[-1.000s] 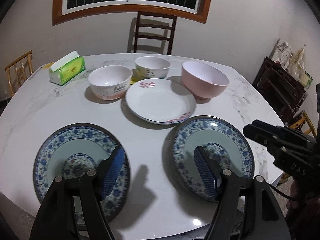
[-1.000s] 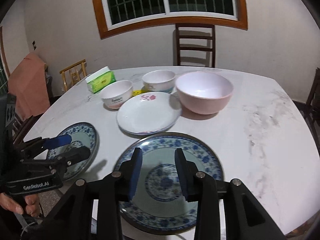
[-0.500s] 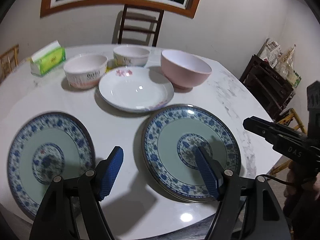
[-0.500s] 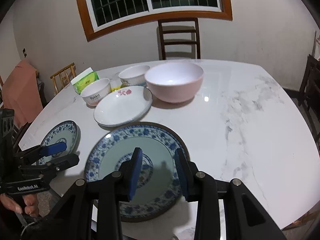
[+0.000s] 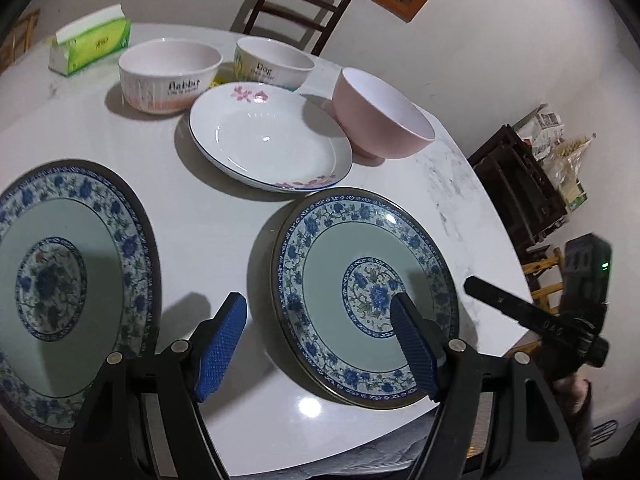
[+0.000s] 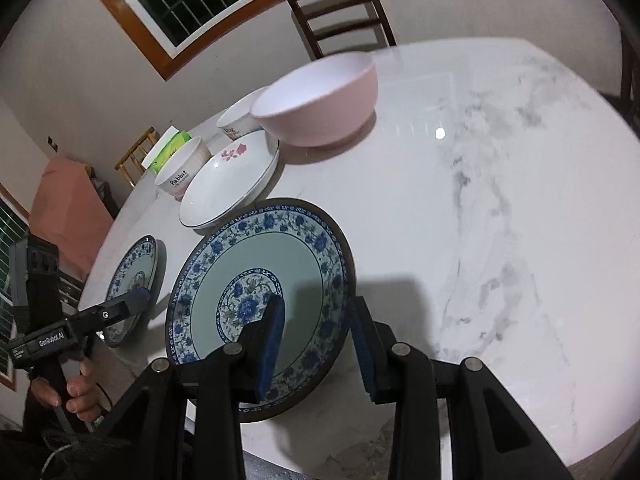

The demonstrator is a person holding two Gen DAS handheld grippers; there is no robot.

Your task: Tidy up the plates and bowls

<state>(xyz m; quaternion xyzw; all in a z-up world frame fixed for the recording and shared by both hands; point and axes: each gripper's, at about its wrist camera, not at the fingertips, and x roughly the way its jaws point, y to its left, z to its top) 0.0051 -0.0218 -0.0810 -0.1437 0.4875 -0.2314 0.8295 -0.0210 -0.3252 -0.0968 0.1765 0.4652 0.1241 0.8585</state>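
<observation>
Two blue-and-white patterned plates lie flat near the table's front edge: one on the left (image 5: 60,280) and one on the right (image 5: 360,280). My left gripper (image 5: 320,340) hovers open over the gap between them, its right finger above the right plate's centre. In the right wrist view my right gripper (image 6: 318,344) stands narrowly open astride that plate's (image 6: 256,280) right rim, with the left pad over the plate and the right pad outside it. Nothing is pressed. Behind are a white flowered plate (image 5: 268,140), a pink bowl (image 5: 380,120) and two printed bowls (image 5: 170,72) (image 5: 276,64).
A green tissue box (image 5: 92,40) sits at the back left of the white marble table (image 6: 480,220). Wooden chairs stand behind the table, and a dark shelf with bags is at the right. A hand holds the left gripper (image 6: 138,298) by the other patterned plate (image 6: 136,276).
Both grippers sank toward the table and rolled. The left one shifted right, from straddling both plates to the right plate's left side. The right one moved to that plate's right rim.
</observation>
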